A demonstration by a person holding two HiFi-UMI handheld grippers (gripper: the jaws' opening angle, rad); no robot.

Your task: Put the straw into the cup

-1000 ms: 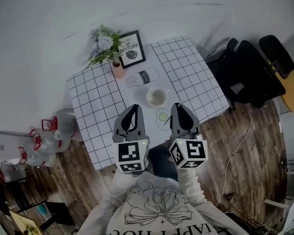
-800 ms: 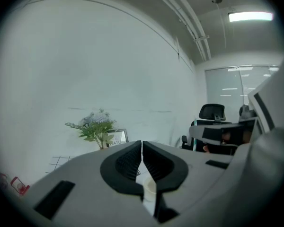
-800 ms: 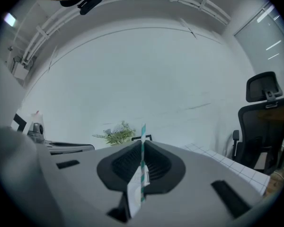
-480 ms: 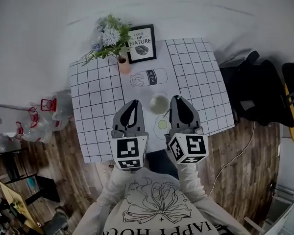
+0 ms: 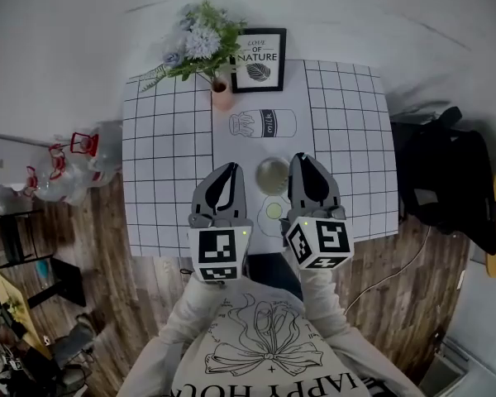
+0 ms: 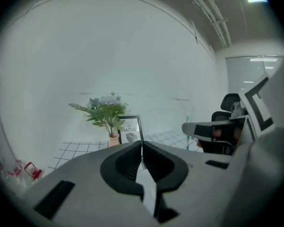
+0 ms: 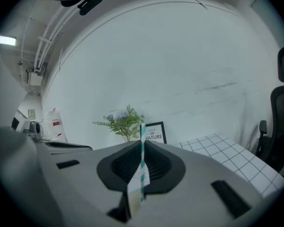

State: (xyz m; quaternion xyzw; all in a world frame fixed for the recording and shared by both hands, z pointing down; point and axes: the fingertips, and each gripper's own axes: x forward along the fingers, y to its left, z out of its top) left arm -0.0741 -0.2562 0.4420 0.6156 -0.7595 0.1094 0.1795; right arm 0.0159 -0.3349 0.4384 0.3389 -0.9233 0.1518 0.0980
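The straw [image 7: 142,167] was held upright, clamped in the right gripper [image 5: 304,162]. The cup [image 5: 272,174] was located on the table [image 5: 165,180], just left of that gripper's tips. The left gripper [image 5: 229,170], closed and empty, was farther off.

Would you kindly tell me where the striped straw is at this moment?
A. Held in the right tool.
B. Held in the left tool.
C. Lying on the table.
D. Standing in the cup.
A: the right gripper view shows the straw clamped between the jaws of the right tool, while the left tool is shut on nothing.
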